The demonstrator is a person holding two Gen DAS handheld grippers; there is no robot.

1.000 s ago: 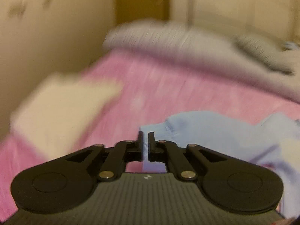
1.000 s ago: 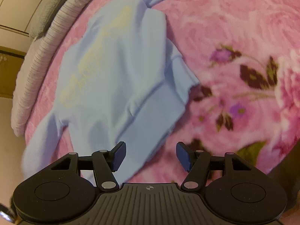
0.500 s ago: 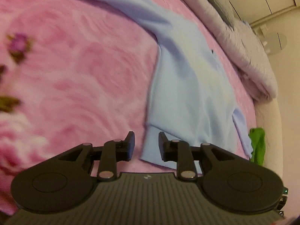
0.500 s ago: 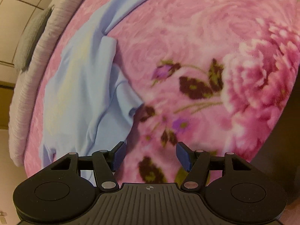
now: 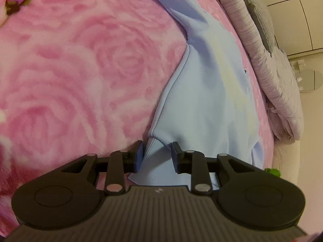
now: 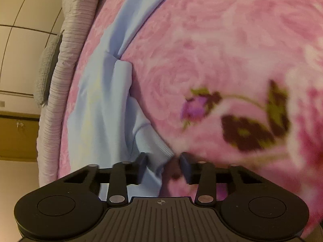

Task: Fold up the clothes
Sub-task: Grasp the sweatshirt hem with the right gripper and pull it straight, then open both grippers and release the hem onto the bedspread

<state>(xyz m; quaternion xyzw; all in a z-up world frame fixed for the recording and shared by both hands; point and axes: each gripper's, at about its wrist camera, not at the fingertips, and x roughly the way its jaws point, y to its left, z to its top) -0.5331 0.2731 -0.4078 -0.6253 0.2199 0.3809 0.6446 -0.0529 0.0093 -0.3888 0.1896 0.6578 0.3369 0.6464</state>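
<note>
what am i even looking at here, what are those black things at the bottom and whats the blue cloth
There is no robot here. A person holds two hand-held grippers, one in each hand, and each carries a wide-angle camera that looks forward along its two fingers. One picture is from the left gripper, the other from the right gripper; the black shapes at the bottom are their jaws and linkages.

Both look down at a bed with a pink rose-patterned blanket. On it lies a light blue sweatshirt, spread out and a little rumpled. A rolled grey-lilac quilt lies along the bed's far edge.

Each gripper's jaws have just been closing, with a corner of the sweatshirt's ribbed hem between them. Neither pair looks clamped on it yet, though the right view is a little blurred.
</note>
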